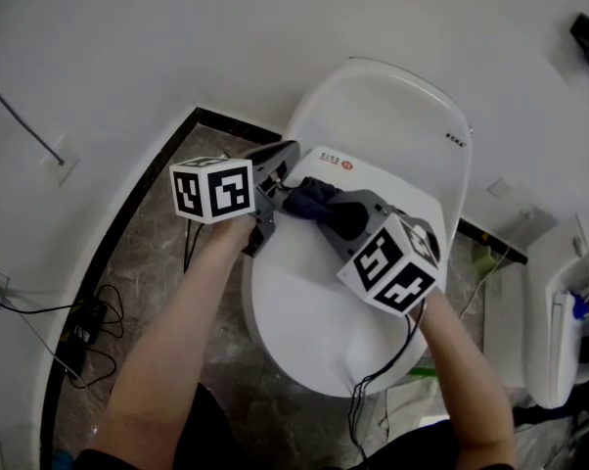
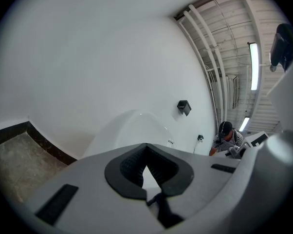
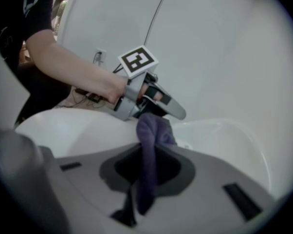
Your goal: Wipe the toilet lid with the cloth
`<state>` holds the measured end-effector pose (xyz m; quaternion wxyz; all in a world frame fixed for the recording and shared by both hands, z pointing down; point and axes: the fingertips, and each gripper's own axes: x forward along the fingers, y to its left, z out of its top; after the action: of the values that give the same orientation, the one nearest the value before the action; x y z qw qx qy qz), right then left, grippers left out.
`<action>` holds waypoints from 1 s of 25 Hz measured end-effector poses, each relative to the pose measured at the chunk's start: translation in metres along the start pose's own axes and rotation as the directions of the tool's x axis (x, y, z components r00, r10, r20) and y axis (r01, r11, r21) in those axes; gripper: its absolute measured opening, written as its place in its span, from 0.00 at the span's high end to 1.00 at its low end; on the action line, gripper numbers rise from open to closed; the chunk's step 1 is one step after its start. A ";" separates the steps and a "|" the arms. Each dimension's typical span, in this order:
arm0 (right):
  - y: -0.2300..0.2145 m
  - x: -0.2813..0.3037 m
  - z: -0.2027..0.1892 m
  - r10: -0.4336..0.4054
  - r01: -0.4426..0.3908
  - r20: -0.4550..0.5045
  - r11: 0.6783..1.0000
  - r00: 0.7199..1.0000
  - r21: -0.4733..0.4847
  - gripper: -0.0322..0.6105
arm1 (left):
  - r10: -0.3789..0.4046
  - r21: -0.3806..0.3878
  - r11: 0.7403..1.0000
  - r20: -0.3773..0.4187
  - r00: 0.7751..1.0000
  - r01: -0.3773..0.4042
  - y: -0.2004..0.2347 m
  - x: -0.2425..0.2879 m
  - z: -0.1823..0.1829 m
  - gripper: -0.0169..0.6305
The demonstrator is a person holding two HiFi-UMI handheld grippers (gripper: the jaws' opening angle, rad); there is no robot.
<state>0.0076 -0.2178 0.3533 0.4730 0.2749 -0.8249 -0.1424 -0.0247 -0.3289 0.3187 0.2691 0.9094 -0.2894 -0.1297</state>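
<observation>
A white toilet with its lid [image 1: 304,306] down fills the middle of the head view. A dark blue cloth [image 1: 312,198] lies bunched at the lid's back, near the hinge. My right gripper [image 1: 324,210] comes in from the lower right and is shut on it. In the right gripper view the cloth [image 3: 149,150] hangs pinched between the pads [image 3: 180,172], above the lid [image 3: 64,126]. My left gripper [image 1: 289,153] reaches from the left, its tip just beside the cloth's far end. Its jaws [image 2: 145,179] look shut with nothing between them, aimed over the toilet's back [image 2: 132,126].
Dark stone floor [image 1: 148,272] lies left of the toilet, with a power strip and cables [image 1: 87,323] by the wall. A second white fixture [image 1: 559,331] stands at the right. A black box [image 2: 184,107] hangs on the wall, and a person [image 2: 227,138] stands far off.
</observation>
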 end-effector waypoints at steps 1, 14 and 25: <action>0.002 -0.001 0.001 0.003 -0.003 0.001 1.000 1.000 -0.002 0.84 | 0.000 0.000 1.000 -0.001 1.000 0.000 0.000 0.000 0.000 0.95; 0.042 -0.017 0.015 0.052 -0.052 0.017 0.999 0.999 -0.007 0.84 | -0.005 0.006 1.000 0.001 1.000 0.005 -0.001 0.001 0.000 0.95; 0.078 -0.032 0.026 0.096 -0.096 0.034 0.995 0.995 -0.017 0.84 | -0.003 0.008 1.000 0.003 1.000 0.003 -0.001 0.001 0.001 0.95</action>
<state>-0.0267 -0.1367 0.3565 0.4668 0.2287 -0.8442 -0.1307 -0.0241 -0.3289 0.3168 0.2651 0.9106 -0.2890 -0.1304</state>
